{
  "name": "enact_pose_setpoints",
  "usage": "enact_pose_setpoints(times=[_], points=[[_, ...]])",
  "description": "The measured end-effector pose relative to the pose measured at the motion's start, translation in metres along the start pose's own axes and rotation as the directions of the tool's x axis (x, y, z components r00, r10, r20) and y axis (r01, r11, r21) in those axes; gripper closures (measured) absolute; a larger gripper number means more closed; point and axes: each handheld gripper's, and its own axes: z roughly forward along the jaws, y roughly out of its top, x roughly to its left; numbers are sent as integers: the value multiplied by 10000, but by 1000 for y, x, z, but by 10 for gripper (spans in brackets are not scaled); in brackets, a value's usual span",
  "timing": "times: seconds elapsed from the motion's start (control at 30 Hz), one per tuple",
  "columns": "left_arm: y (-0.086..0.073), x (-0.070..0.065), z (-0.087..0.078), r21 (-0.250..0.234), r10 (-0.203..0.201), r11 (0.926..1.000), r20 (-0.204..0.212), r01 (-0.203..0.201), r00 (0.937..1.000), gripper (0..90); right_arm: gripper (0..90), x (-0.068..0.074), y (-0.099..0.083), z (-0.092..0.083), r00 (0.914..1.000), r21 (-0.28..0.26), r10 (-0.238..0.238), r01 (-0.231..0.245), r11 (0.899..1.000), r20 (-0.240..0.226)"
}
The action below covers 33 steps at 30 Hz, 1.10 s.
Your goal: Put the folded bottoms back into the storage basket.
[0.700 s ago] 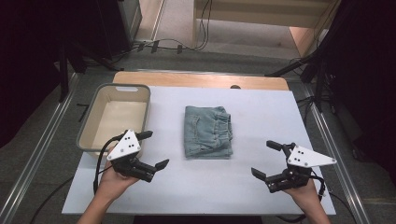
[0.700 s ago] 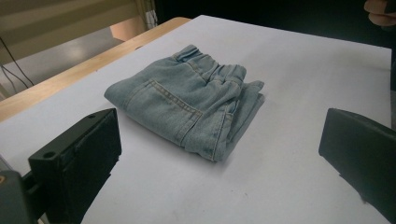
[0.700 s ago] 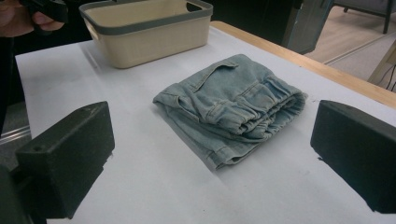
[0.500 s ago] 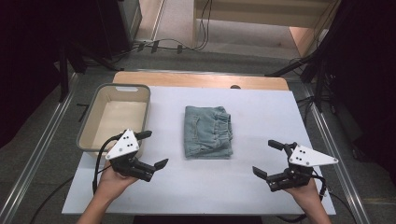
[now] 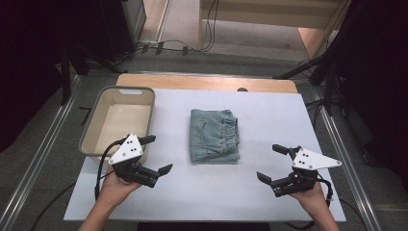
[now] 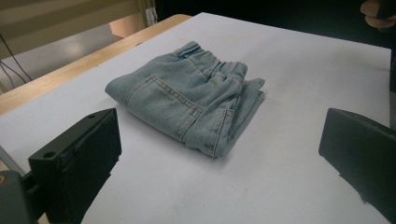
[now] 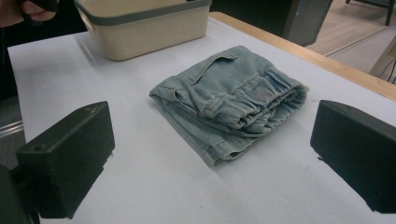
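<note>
1. We note the folded jeans point(image 5: 214, 135) lying mid-table on the white table cover point(image 5: 250, 192), between our two hands and a little ahead of them, well apart from either gripper. The beige basket point(image 5: 122, 118) sits to their left, empty as far as we can see.
2. Left gripper point(image 5: 159, 155): jaws spread wide, nothing between them. Right gripper point(image 5: 272, 162): likewise wide open and empty. Both point inward toward the jeans.
3. Handling, as we judge it: soft denim, limp, not fragile, not slippery, moderately light. The fold is several layers thick and will sag or fall open if lifted from one edge alone.
4. Where we would take hold: the two opposite side edges of the stack, one gripper each, pinching through all layers. The gathered waistband point(image 7: 261, 100) is thick and gives good purchase; the near folded edge point(image 6: 212, 140) is thinner and likelier to peel.
5. Against the earlier frames: the left gripper has drifted slightly down and toward us, the right hardly at all; both were open then too. Jeans and basket have not shifted.
</note>
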Motion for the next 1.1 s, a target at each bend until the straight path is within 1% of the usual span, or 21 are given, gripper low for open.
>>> enact_pose_setpoints(times=[0.17,0.2,0.27,0.3,0.33,0.37,0.4,0.63,0.73,0.77,0.8,0.9,0.93,1.03,1.07,1.1], points=[[0,0,0,11,3,10000,-15,-3,10000,0,0,-1,2,5,9999,159,-148,148,9998,-2],[0,0,0,14,-1,10000,-11,1,10000,0,0,-1,3,6,9999,176,-106,107,9998,-34],[-1,0,0,49,-1,10000,4,1,10000,0,0,-1,4,12,9998,306,-179,183,9994,-125],[-1,0,0,49,-1,10000,4,1,10000,0,0,-1,4,12,9998,306,-179,183,9994,-125],[-1,0,0,59,-64,10000,33,64,10000,0,0,-1,5,16,9995,447,-244,254,9987,-214],[-1,0,0,59,-64,10000,33,64,10000,0,0,-1,5,16,9995,447,-244,254,9987,-214],[-1,1,0,44,-56,10000,22,56,10000,0,0,-1,6,21,9991,561,-320,335,9979,-274],[-1,0,0,61,-76,10000,37,76,10000,0,0,-2,7,32,9987,825,-352,382,9959,-379],[-1,0,1,66,-85,9999,29,84,10000,0,0,-3,6,39,9983,993,-384,427,9941,-449],[-1,0,1,73,-87,9999,40,86,10000,0,0,-3,6,39,9983,993,-384,427,9941,-449],[-1,0,1,68,-103,9999,41,102,9999,0,0,-3,6,43,9983,1132,-320,373,9929,-489],[-1,0,0,95,-68,9999,4,68,10000,0,0,-3,5,48,9981,1209,-307,368,9920,-526],[-1,0,-1,89,-58,9999,-17,58,10000,0,0,-3,5,52,9978,1290,-378,445,9906,-543],[-1,-1,-2,67,-52,10000,-23,53,10000,0,0,-2,4,56,9976,1354,-385,459,9897,-570],[0,-1,-2,63,-35,10000,-20,35,10000,0,0,-2,3,60,9972,1473,-487,565,9875,-559],[0,-1,-2,31,-44,10000,-3,44,10000,0,0,-2,3,60,9972,1473,-487,565,9875,-559]])
